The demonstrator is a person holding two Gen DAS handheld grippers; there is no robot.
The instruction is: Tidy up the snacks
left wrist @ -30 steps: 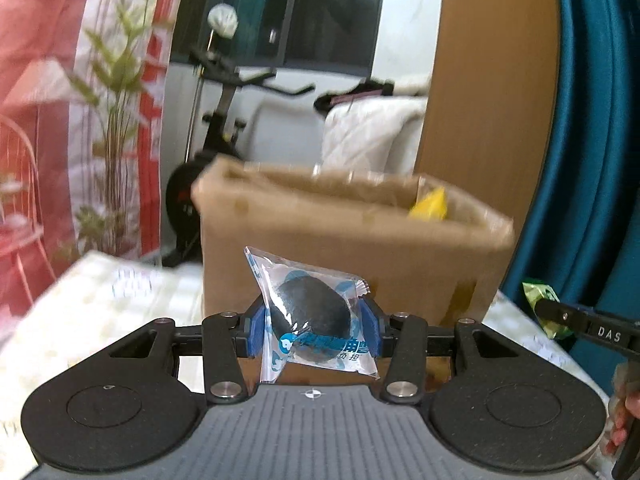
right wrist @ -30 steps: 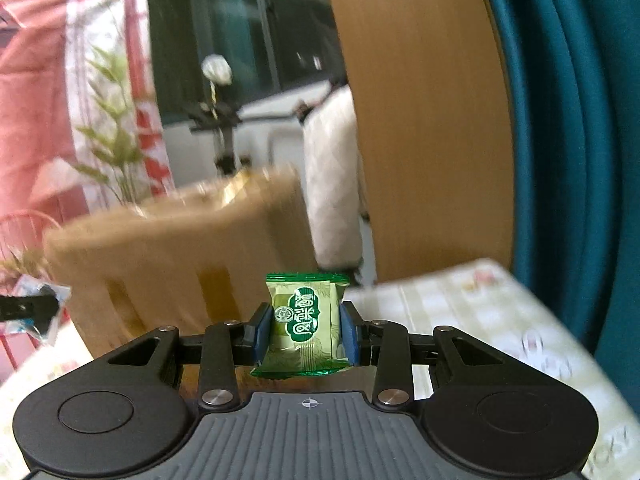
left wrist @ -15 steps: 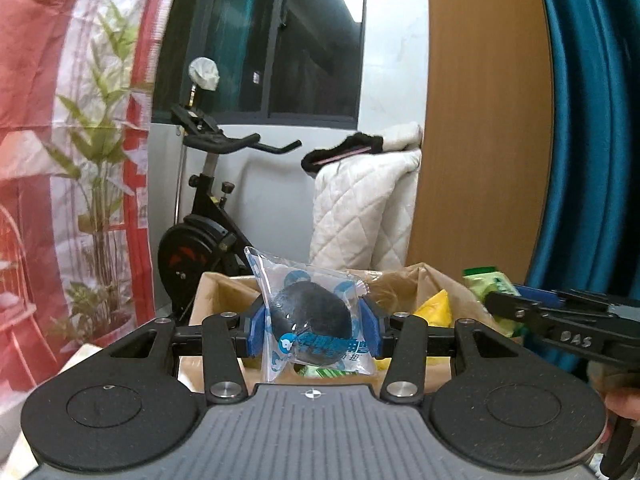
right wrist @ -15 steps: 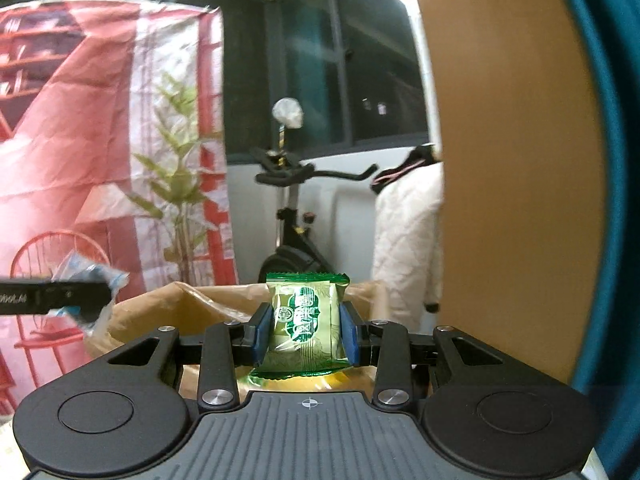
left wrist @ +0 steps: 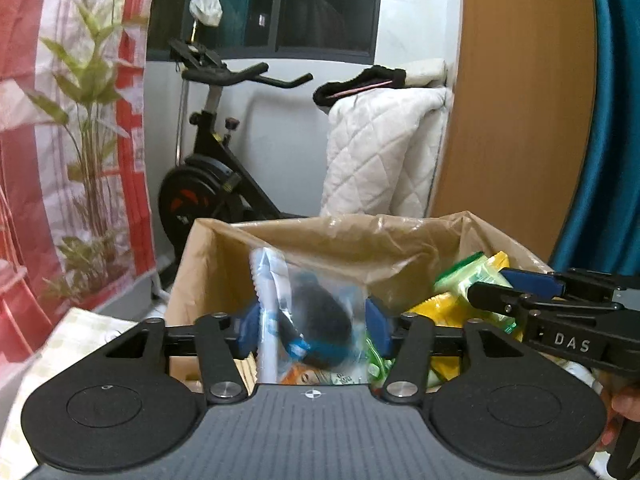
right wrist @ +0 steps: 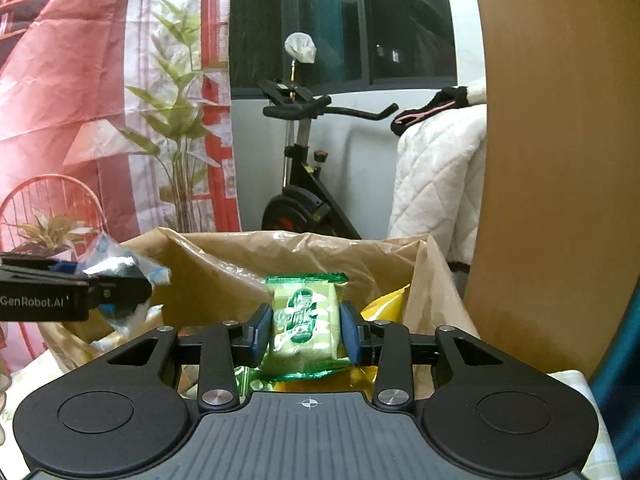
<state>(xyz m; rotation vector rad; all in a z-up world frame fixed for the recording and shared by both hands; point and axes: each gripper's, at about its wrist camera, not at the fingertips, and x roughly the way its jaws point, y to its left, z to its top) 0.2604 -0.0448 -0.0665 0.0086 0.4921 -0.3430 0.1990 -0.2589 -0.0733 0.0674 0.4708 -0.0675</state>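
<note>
Over one lined box [left wrist: 208,248], two grippers (L [left wrist: 312,326], R [right wrist: 306,330]) just widened: clear packet [left wrist: 308,316], green packet [right wrist: 306,320] slipping free.

A clear packet with a dark round snack [left wrist: 316,320] and a green wrapped snack [right wrist: 306,324] hang over an open, plastic-lined cardboard box [left wrist: 320,236] holding snacks.

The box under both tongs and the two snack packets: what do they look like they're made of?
Box: plain brown cardboard, matte, with a thin crinkly tan plastic liner, glossy at the folds. Left packet: clear shiny plastic film with blue print, a dark round snack showing through. Right packet: glossy green printed film, crimped top edge; whether plastic or foil-lined is unclear.
</note>
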